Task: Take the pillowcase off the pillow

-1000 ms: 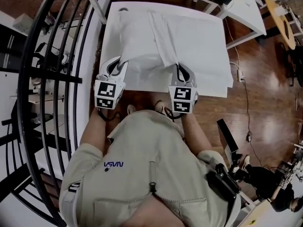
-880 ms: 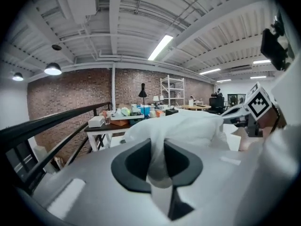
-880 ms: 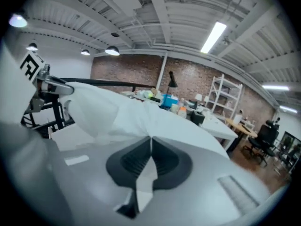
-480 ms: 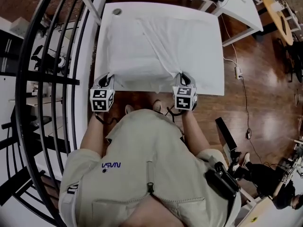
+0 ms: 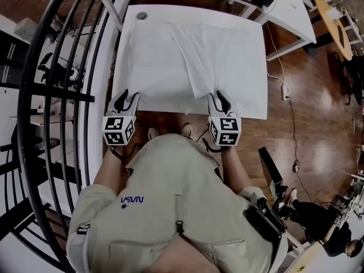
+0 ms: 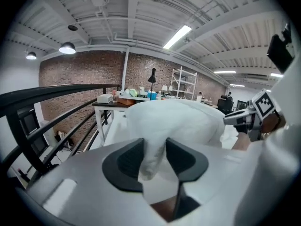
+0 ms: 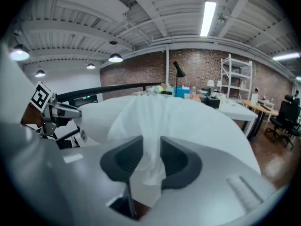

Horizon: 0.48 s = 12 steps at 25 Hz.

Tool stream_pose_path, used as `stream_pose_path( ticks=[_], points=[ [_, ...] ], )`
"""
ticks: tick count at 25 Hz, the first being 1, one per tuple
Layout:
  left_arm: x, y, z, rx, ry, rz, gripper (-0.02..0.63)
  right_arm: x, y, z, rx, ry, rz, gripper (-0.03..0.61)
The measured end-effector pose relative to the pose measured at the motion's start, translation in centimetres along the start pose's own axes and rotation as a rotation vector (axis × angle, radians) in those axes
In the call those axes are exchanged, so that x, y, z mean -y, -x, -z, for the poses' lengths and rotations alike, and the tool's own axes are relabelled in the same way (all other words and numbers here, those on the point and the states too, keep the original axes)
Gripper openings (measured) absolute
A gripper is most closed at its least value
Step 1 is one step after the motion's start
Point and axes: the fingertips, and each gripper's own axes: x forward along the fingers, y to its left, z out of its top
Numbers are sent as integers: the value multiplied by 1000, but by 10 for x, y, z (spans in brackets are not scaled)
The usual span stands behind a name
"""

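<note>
A white pillow in its white pillowcase (image 5: 187, 56) lies flat on the white table (image 5: 132, 10), with a fold running from the far middle to the near edge. My left gripper (image 5: 127, 98) is at the near left corner. In the left gripper view a tuft of pillowcase (image 6: 153, 145) hangs loosely between the left gripper's (image 6: 154, 147) parted pads. My right gripper (image 5: 218, 100) is at the near edge by the fold's end, and a bunch of cloth (image 7: 150, 126) sits in the right gripper's (image 7: 151, 147) gap. Both sets of jaws have just been opening.
A black railing (image 5: 57, 95) curves along the left side. A second white table (image 5: 290, 10) and a round table (image 5: 335, 21) stand at the far right. A cable (image 5: 294, 124) trails over the wooden floor, and a seated person (image 5: 318, 215) is at the lower right.
Both grippers have drawn back toward me and sunk to the table's near edge. The lifted cloth has settled flat. Both pairs of jaws now stand apart.
</note>
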Motion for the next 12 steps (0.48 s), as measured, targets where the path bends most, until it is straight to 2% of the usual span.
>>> stream_pose_path(
  ticks=[3, 6, 9, 12],
  points=[
    [7, 14, -3, 15, 44, -9, 160, -14, 14, -22, 86, -2, -86, 127],
    [15, 23, -22, 51, 45, -21, 156, -18, 28, -52, 189, -5, -140, 129],
    [36, 25, -57, 93, -3, 15, 170, -11, 33, -77, 252, 15, -177, 127],
    [54, 13, -89, 127, -70, 22, 219, 2, 25, -91, 281, 14, -206, 127]
  ],
)
